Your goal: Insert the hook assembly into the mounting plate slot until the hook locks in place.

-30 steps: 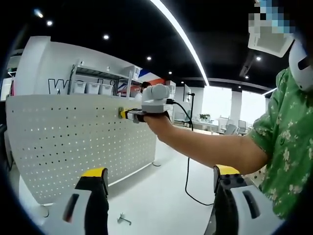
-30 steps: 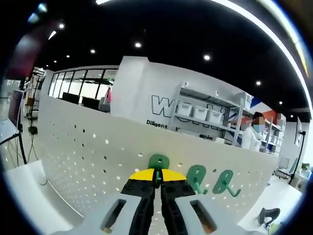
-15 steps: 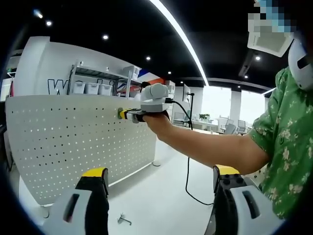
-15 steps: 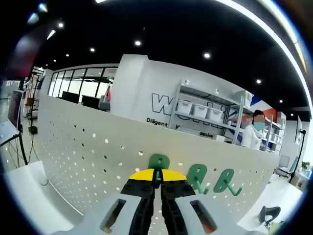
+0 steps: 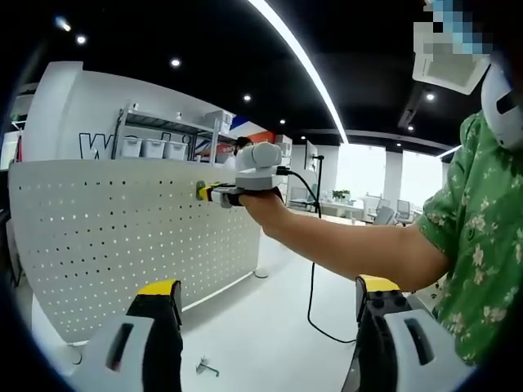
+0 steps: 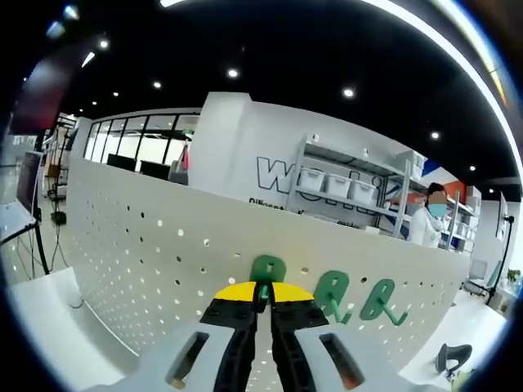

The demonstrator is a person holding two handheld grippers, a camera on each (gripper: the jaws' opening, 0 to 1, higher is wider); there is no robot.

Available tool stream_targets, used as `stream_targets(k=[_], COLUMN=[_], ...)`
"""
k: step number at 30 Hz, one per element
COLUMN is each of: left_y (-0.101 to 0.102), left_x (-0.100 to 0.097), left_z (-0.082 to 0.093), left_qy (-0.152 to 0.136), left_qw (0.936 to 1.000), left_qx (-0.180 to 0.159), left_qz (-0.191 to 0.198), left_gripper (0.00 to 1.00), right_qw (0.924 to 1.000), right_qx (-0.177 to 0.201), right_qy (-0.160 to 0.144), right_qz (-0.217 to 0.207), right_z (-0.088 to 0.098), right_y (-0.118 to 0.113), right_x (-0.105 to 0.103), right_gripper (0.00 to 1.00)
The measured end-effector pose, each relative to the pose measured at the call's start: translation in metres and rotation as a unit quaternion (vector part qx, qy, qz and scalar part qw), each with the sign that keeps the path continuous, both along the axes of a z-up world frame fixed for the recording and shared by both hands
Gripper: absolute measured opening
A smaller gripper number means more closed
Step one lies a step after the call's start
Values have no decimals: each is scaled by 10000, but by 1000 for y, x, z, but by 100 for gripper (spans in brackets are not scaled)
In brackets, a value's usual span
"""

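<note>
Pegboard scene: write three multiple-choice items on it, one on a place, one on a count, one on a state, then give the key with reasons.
1. Where is the green hook that the right gripper holds?
A. Flat on the floor
B. Against the white pegboard
C. On the shelf with bins

2. How many green hooks show on the pegboard in the right gripper view, counting the held one?
A. One
B. Three
C. Five

3. How do the left gripper's fingers stand?
A. Wide apart, holding nothing
B. Shut on a hook
C. Shut on a cable

Key: 1 B, the hook sits at the board just past the yellow fingertips. 2 B, two more hooks hang to the right of the held one. 3 A, bare floor shows between the two fingers.
</note>
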State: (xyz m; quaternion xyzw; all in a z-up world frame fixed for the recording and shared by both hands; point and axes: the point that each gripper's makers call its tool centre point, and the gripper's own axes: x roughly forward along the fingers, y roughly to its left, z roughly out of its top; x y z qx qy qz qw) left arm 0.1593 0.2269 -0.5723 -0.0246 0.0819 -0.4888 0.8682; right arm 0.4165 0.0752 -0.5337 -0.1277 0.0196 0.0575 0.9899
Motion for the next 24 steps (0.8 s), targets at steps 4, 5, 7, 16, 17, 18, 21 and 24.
stream_targets(k=[4,5,7,16,17,18,21,24], left_y=[1,1,1,0,0,0,1,1], left_x=[0,0,0,1,1,1,1,1], left_z=[0,-1,-1,-2,-1,-1,-2,-1], left_qy=[2,3,7,9,6,4,7,2], left_qw=[10000,10000,10000,10000,10000,10000,10000,10000], left_qx=[-6,0,2,10,5,4,13,9], left_qz=[19,22,22,12,12,12,18,17], left_gripper=[90,90,90,90,90,90,90,90], right_qw=[10000,10000,10000,9999,9999,9999,10000,10000], right_qx=[-44,-56,-64,-50,-63,-68,10,46], right_qy=[-6,1,17,79,75,70,47,14], right_qz=[11,13,18,47,42,37,40,68], right_z=[-1,-2,-5,-13,-14,-14,-14,-13], right_y=[0,0,0,-2,-2,-3,-4,-3], right_x=[0,0,0,-2,-3,-3,-3,-5], right_gripper=[4,4,4,5,6,7,9,12])
